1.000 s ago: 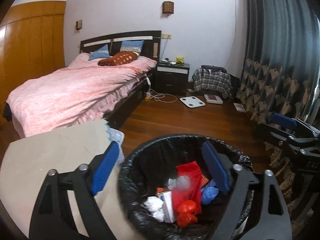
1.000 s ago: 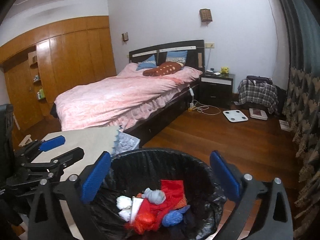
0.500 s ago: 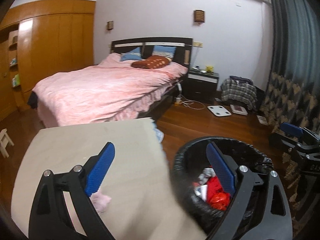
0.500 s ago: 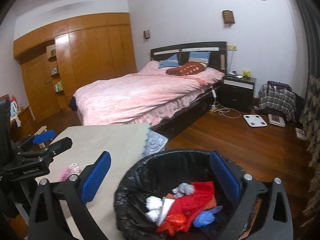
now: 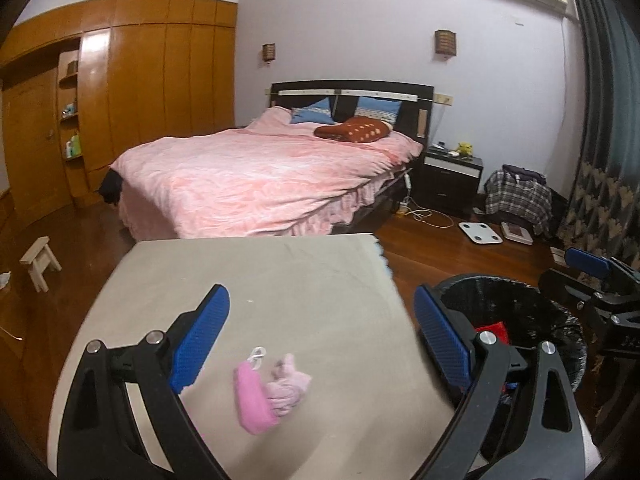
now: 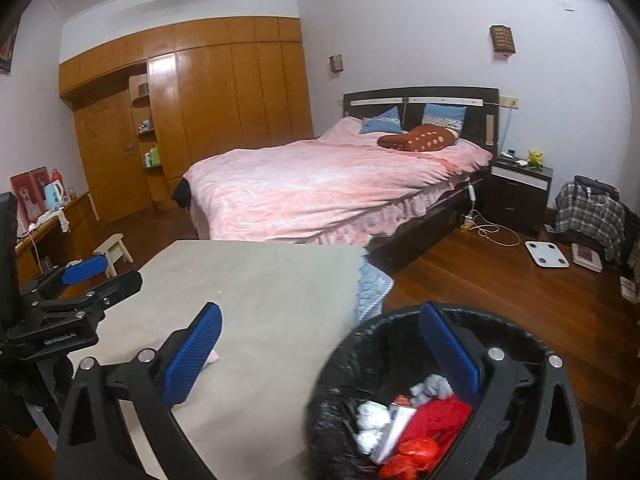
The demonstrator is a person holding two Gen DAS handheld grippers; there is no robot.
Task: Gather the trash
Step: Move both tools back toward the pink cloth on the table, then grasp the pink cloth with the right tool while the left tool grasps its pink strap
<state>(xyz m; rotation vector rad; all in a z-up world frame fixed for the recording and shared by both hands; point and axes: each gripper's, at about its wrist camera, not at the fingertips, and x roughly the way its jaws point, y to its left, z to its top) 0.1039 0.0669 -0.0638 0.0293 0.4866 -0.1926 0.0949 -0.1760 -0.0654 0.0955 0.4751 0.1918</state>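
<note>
A beige tabletop [image 5: 280, 280] fills the foreground of a bedroom, with a pink-covered bed [image 5: 260, 176] beyond it. The left tongs [image 5: 320, 344] stand wide apart with nothing between them, above two pieces of trash near the tabletop's near edge: a pink pouch [image 5: 252, 398] touching a crumpled pale pink cloth [image 5: 288, 386]. The right tongs [image 6: 320, 356] are also apart and empty. A black-lined trash bin [image 6: 360, 344] stands on the floor just right of the tabletop, holding red, white and grey rubbish.
</note>
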